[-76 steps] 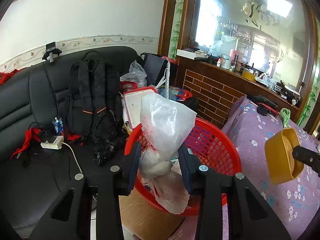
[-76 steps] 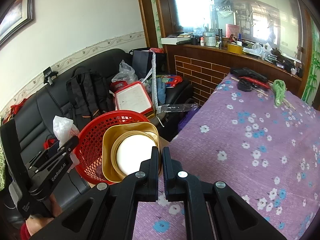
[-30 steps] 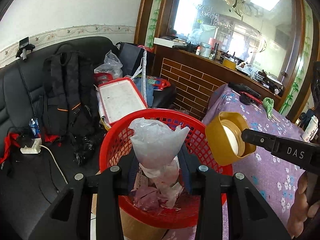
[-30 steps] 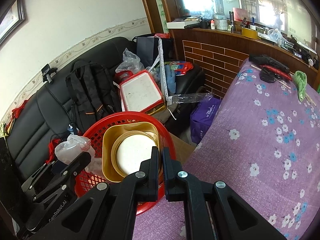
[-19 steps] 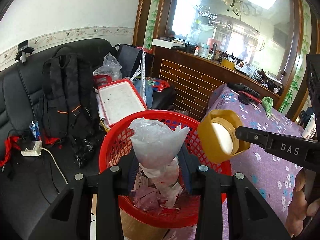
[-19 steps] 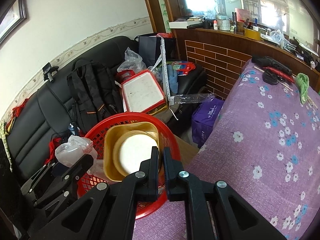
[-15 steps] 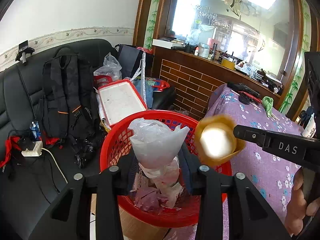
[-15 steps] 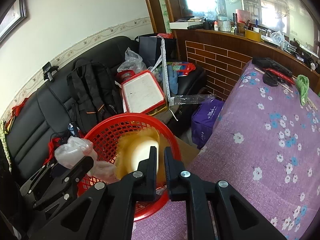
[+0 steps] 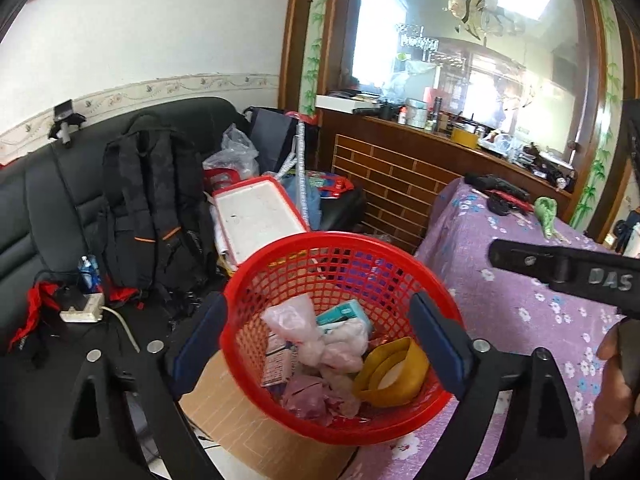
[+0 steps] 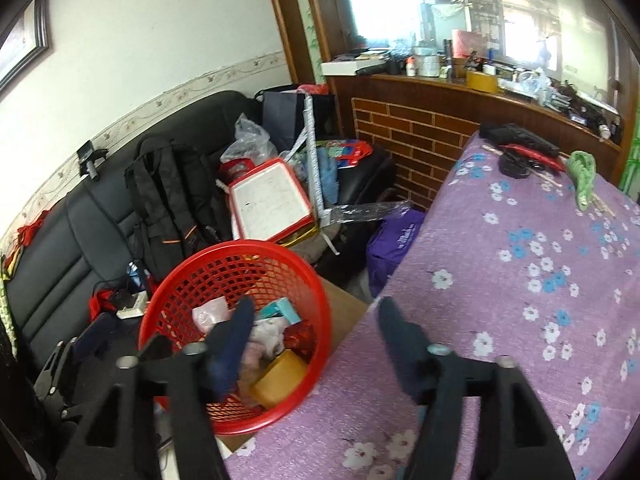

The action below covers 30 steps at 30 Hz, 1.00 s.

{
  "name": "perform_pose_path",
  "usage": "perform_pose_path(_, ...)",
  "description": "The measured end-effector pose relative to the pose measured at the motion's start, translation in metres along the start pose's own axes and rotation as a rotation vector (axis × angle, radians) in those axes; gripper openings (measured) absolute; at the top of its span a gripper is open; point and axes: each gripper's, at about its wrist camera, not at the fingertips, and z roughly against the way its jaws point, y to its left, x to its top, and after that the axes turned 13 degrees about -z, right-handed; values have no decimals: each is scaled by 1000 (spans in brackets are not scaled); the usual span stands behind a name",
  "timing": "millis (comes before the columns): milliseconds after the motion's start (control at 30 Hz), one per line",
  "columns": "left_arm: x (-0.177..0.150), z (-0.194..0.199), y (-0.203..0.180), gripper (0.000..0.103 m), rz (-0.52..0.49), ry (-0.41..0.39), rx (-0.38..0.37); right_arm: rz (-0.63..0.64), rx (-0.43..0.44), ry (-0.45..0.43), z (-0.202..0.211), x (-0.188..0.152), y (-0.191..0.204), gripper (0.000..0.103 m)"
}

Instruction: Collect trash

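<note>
Over the red mesh basket (image 9: pixel 340 320), both loads have pretty much been let go: the gold bowl-shaped container (image 9: pixel 390 372) is lying tilted against the near wall inside, and the clear plastic bag (image 9: pixel 296 320) is slumped on the wrappers beside a teal packet (image 9: pixel 342 314). The left gripper (image 9: pixel 320 336) is seen with its jaws spread wide either side of the basket, just opened, nothing between the pads. Same deal for the right gripper (image 10: pixel 314 330), fingers just sprung apart and empty, one over the basket and one over the purple flowered tablecloth (image 10: pixel 520 280). To finish this well, both grippers are probably best lifted straight up so the rim isn't snagged and the basket isn't tipped off its cardboard box (image 9: pixel 240 420).
</note>
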Motion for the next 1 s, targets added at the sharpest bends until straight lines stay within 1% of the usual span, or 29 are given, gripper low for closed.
perform_pose_path(100,-3,2,5,95,14,11,37,-9,-27,-13,4,-1,-7,82)
perform_pose_path(200,-6,4,13,99,31,20,117,-12,-77,-20,5,-4,-13,92)
perform_pose_path(267,-8,5,16,99,42,26,158,-9,-91,-20,5,-6,-16,94)
perform_pose_path(333,-10,6,19,100,52,42,178,2,-119,-11,4,-11,-17,98)
perform_pose_path(400,-12,7,21,100,59,53,190,11,-132,1,2,-17,-17,99)
perform_pose_path(667,-21,21,29,101,94,52,227,42,-144,10,9,-37,-19,99)
perform_pose_path(767,-27,27,31,101,112,37,226,45,-152,8,13,-44,-20,99)
perform_pose_path(833,-31,32,32,101,106,22,239,55,-161,4,16,-48,-20,99)
perform_pose_path(900,-34,39,31,101,88,16,285,68,-177,-5,20,-53,-21,99)
perform_pose_path(1000,-37,45,26,101,52,1,286,82,-193,-22,28,-59,-23,99)
